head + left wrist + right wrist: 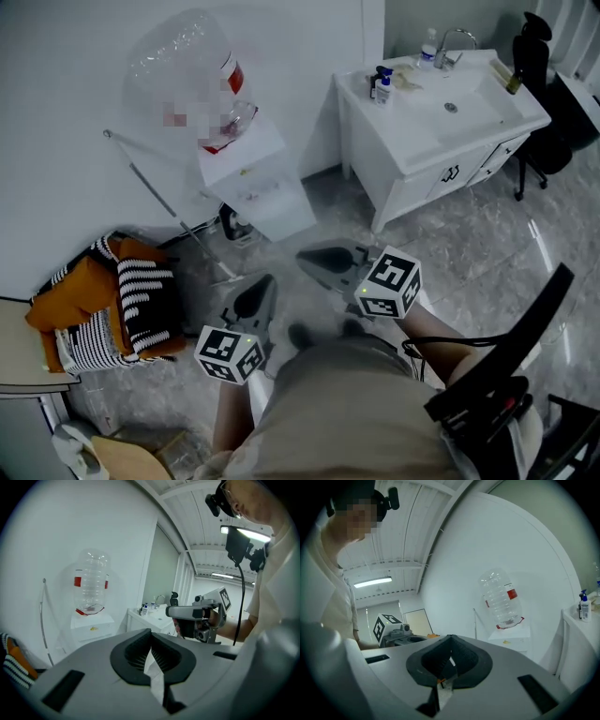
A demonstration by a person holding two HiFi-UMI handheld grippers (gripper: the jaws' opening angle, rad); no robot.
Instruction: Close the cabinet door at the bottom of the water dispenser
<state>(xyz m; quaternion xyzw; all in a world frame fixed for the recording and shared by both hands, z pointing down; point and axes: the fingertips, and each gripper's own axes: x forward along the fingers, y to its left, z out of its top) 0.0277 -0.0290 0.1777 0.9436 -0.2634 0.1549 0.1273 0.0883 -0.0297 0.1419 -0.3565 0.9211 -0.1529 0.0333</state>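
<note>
Against the white wall, one water dispenser [258, 187], topped by one upturned clear bottle [187, 66] with a red label; its bottom cabinet door not made out in any view. Low in the head view, two grippers, both well apart from the dispenser: left gripper [255, 298] with jaws pressed together, pinching nothing; right gripper [330, 262] likewise pressed together and empty. One marker cube [228, 354] on each. To the right, one sink unit [394, 112] with one tap [455, 39]. To the left, one thin metal rod [159, 192] leaning on the wall, near one heap of orange and striped cushions [103, 300].
</note>
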